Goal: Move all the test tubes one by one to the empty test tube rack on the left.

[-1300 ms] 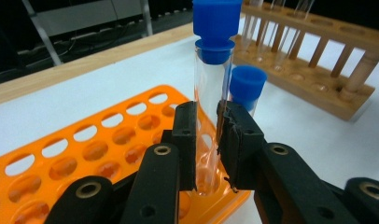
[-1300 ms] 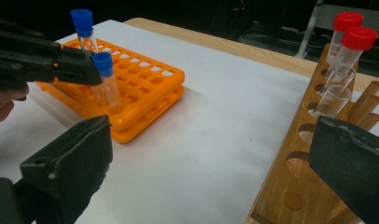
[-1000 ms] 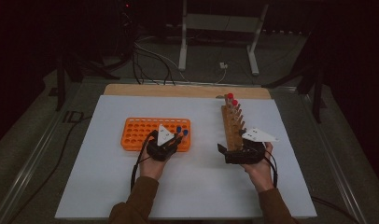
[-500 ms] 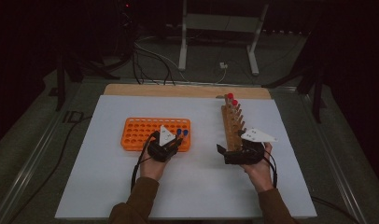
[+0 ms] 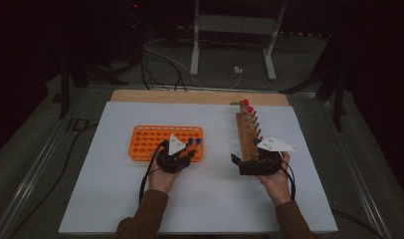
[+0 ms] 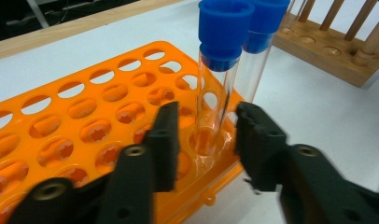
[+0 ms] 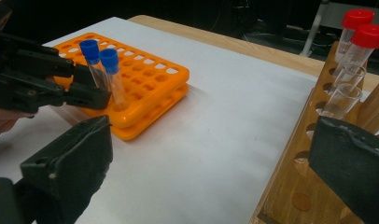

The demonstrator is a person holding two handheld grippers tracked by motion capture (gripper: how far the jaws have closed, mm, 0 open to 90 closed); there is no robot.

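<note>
An orange tube rack (image 5: 150,142) lies left of centre on the white mat. Two blue-capped clear tubes (image 5: 194,142) stand upright in holes at its near right corner. My left gripper (image 5: 187,154) sits at that corner. Its jaws have just been opening and now flank the nearer blue-capped tube (image 6: 222,70) with a gap on each side, the other tube (image 6: 260,46) just behind. My right gripper (image 5: 247,155) stands open at the near end of the wooden rack (image 5: 247,132), its jaws (image 7: 211,172) wide apart.
The wooden rack (image 7: 295,186) holds two red-capped tubes (image 7: 365,32) at its far end and uncapped clear tubes (image 7: 341,93) nearer. A wooden board (image 5: 190,97) edges the mat's far side. Bare white mat (image 5: 220,149) lies between the two racks.
</note>
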